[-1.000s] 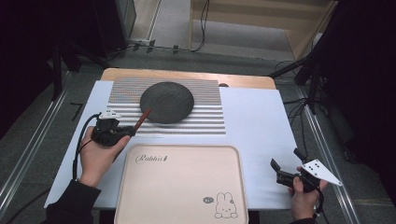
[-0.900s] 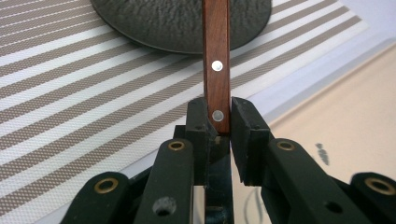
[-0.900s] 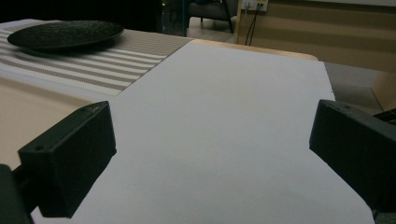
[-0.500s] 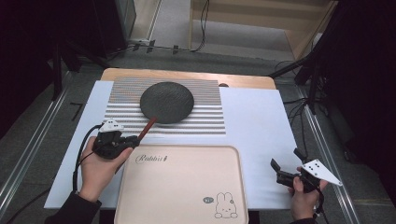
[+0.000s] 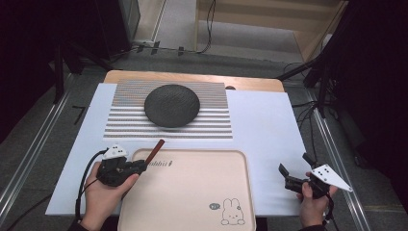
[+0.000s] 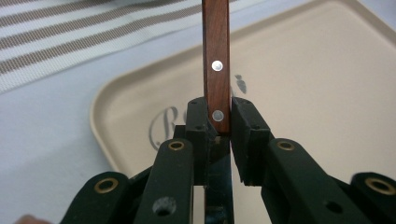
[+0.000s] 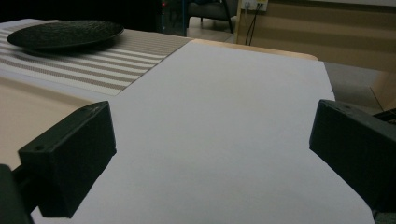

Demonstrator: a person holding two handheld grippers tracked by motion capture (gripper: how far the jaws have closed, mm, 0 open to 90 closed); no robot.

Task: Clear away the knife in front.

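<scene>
- The wooden handle point(image 6: 216, 70), reddish-brown with two metal rivets, is pinched at its near end by the left gripper point(image 5: 126, 168); its jaws press on it from both sides. What is at the handle's far end cannot be told, so this may be a knife or some other utensil.
- In the high view the handle point(image 5: 155, 148) slants up and away from the jaws, poking over the far left corner of the beige tray point(image 5: 192, 202), just above the printed lettering there.
- The tray lies at the near edge of the white table cover point(image 5: 269, 130), with a small rabbit drawing point(image 5: 232, 211) near its right front corner.
- Beyond the tray lies a striped placemat point(image 5: 168, 127) with a dark round plate point(image 5: 172, 105) on it, well apart from the handle.
- The right gripper point(image 5: 293, 179) rests off the tray's right side, jaws spread and holding nothing.
- Judged step: carrying the held utensil over the tray, seemingly to set it down there.
- The next move likely calls for lowering the handle until it lies flat inside the tray rim, then easing the jaws apart without flicking it; the right gripper need not act.
</scene>
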